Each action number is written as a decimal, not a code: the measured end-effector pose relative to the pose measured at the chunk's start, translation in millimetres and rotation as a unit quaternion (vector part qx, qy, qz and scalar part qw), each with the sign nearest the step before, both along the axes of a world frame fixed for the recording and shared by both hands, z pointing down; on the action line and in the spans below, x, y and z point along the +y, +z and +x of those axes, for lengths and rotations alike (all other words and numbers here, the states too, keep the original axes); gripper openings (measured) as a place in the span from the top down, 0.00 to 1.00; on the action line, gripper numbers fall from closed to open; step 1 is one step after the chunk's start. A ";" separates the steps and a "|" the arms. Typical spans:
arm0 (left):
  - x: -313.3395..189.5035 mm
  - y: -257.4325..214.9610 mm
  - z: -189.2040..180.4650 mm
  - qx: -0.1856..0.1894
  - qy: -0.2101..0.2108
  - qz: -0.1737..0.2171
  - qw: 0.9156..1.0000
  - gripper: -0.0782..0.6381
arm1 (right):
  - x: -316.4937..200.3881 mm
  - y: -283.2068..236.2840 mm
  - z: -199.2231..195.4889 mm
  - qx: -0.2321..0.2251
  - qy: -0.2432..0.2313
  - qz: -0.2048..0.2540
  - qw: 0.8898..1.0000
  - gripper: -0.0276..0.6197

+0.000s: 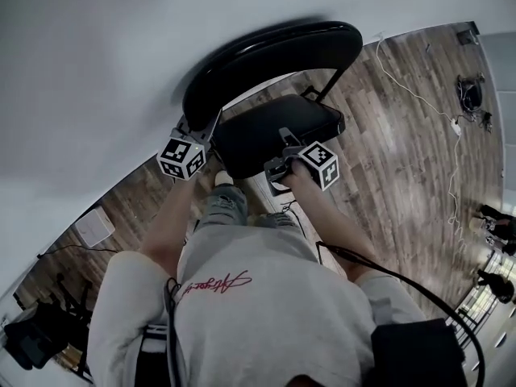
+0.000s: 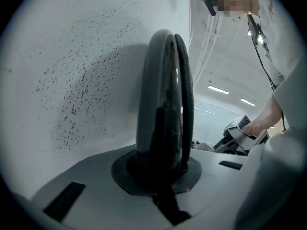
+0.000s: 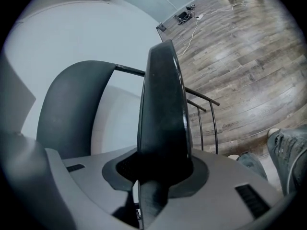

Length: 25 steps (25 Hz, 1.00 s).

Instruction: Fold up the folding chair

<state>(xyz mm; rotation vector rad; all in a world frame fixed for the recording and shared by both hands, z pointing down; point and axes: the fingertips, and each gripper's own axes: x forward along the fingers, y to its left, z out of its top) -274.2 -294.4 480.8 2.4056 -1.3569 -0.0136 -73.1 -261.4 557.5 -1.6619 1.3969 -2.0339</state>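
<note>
Chair: the black metal-framed folding chair (image 1: pixel 310 95) stands just before me on the brown wood-plank floor (image 1: pixel 403 168), its back toward the pale wall (image 1: pixel 97 55).
Backrest: the curved black backrest (image 1: pixel 266 55) rises behind the padded black seat (image 1: pixel 270 131).
Left tongs: my left gripper (image 1: pixel 208 129) is at the backrest's left end, with its edge between the jaws.
Right tongs: my right gripper (image 1: pixel 284 147) is on the seat's near edge, right of the other.
Cable: a thin white cable (image 1: pixel 455 172) lies on the floor, right of the chair.
</note>
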 end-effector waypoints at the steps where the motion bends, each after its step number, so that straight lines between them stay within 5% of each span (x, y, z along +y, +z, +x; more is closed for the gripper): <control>1: -1.0 0.0 0.1 0.001 -0.001 -0.001 1.000 0.85 | -4.1 -0.8 -1.1 0.004 -0.003 -0.005 1.000 0.74; 11: 7.2 1.4 -11.0 0.012 -0.002 -0.004 1.000 0.86 | -24.9 -3.9 -25.6 0.031 -0.024 -0.026 0.999 0.74; 20: 10.5 -14.0 -11.3 0.036 0.058 0.035 0.997 0.86 | -60.6 -5.6 -51.9 0.037 -0.010 -0.062 0.997 0.74; 23: 12.7 -23.9 -22.3 0.067 0.047 0.046 0.996 0.72 | -71.7 -4.8 -61.1 0.045 -0.011 -0.077 0.996 0.74; 25: 11.1 -24.8 -27.6 0.041 0.045 0.044 0.997 0.71 | -87.2 -3.6 -68.7 0.055 -0.008 -0.091 0.994 0.74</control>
